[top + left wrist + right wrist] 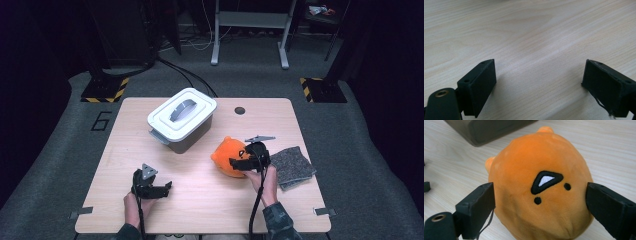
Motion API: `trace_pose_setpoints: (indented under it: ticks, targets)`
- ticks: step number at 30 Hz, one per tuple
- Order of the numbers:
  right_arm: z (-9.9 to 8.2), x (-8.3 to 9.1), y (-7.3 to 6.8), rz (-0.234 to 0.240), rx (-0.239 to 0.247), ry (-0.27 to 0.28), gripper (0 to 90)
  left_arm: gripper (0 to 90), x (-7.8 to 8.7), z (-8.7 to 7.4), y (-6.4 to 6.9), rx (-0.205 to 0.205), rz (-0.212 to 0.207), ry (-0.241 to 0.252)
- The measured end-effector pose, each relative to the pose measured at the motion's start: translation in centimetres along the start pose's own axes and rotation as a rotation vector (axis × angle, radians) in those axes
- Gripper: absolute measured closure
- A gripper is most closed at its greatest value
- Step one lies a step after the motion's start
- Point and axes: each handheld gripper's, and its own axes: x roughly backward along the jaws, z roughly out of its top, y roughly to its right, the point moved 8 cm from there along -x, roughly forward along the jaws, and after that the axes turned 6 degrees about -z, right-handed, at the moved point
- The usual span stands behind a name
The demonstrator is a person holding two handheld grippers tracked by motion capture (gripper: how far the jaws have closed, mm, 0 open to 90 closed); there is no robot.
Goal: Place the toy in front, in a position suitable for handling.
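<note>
Writing: a large "6" (101,121) is marked on the grey floor just off the worktop's left edge; no brand or label can be read on the box, the toy or the cloth.
Worktop (150,210): pale wood-grain top with a small dark round hole (240,110) near its far edge.
Storage box (182,119): grey, with a white lid and a grey curved handle, set askew on the far-left part of the worktop, its far corner close to the far edge.
Plush toy (229,156): a round orange plush with small ears, right of centre, just beside the box's near-right corner; in the right gripper view its embroidered face (546,180) shows a black-and-white triangle and two black dots.
Cloth (295,166): a grey felt-like square lying flat near the worktop's right edge, one corner hanging close to it.
Right tongs (239,164): held at the toy's near-right side, jaws apart with one on each flank of the plush, the pads (477,207) at or very near the fabric without squeezing it.
Left tongs (167,187): low over the near-left worktop, jaws wide apart with bare wood between them.
Open room: a wide bare stretch runs along the near edge between the two hands, and the left side in front of the box is free.
</note>
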Motion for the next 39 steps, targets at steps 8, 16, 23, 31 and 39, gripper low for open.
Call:
trace_pose_setpoints:
  ticks: [8,16,23,31,39]
  targets:
    - [-1.2,-1.1,0.8,-0.062,-0.017,-0.011,33.8,11.3,0.0,0.0,0.0,0.001,0.002,0.000]
    - [-1.6,-1.0,0.8,-0.024,0.020,-0.015,64.2,11.4,0.0,0.0,-0.1,0.007,0.009,0.004]
    - [0.0,0.4,0.5,0.049,0.107,0.032,66.8,11.4,0.0,0.0,-0.1,0.008,0.012,0.005]
    - [1.5,1.4,0.3,0.105,0.243,0.044,66.6,11.4,0.0,0.0,-0.1,0.010,0.009,0.002]
    - [1.8,0.6,0.7,0.167,0.390,0.002,65.7,11.4,0.0,0.0,-0.1,0.010,0.010,0.002]
